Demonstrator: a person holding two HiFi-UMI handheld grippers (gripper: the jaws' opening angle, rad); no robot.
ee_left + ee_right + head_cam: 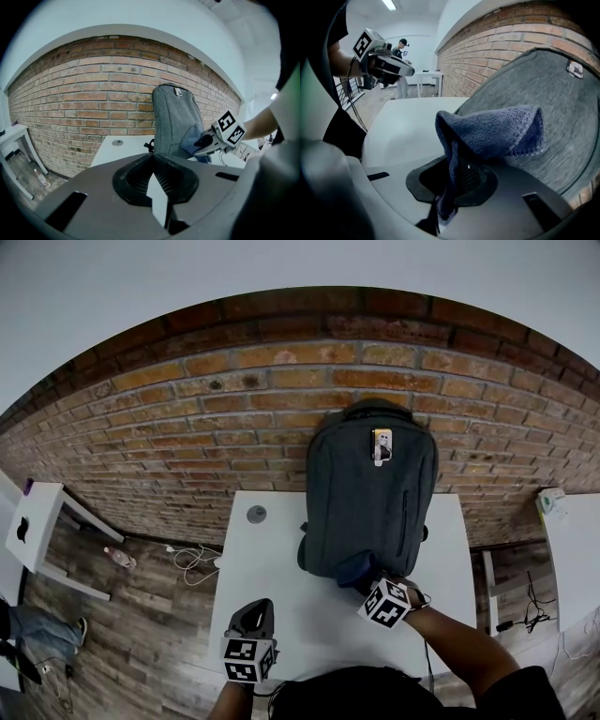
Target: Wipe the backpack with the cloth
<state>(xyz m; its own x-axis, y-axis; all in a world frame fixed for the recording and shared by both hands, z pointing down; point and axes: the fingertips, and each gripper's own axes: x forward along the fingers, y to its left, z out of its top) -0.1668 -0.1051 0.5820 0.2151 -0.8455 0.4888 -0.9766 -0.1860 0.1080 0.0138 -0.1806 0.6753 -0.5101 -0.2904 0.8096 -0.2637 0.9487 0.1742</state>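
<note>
A grey backpack (370,502) stands upright at the back of a white table (281,559), leaning on the brick wall. My right gripper (367,581) is shut on a blue cloth (356,568) and holds it against the backpack's lower front. In the right gripper view the cloth (497,133) drapes from the jaws onto the grey fabric (553,93). My left gripper (253,610) hovers over the table's front left, apart from the backpack, shut and holding nothing. From the left gripper view (152,159) I see the backpack (176,117) and the cloth (194,140).
A small round grey disc (256,514) sits at the table's back left. A white side table (42,521) stands on the wooden floor at left, with a bottle (119,557) and cables (192,559) nearby. Another white surface (577,559) lies at right.
</note>
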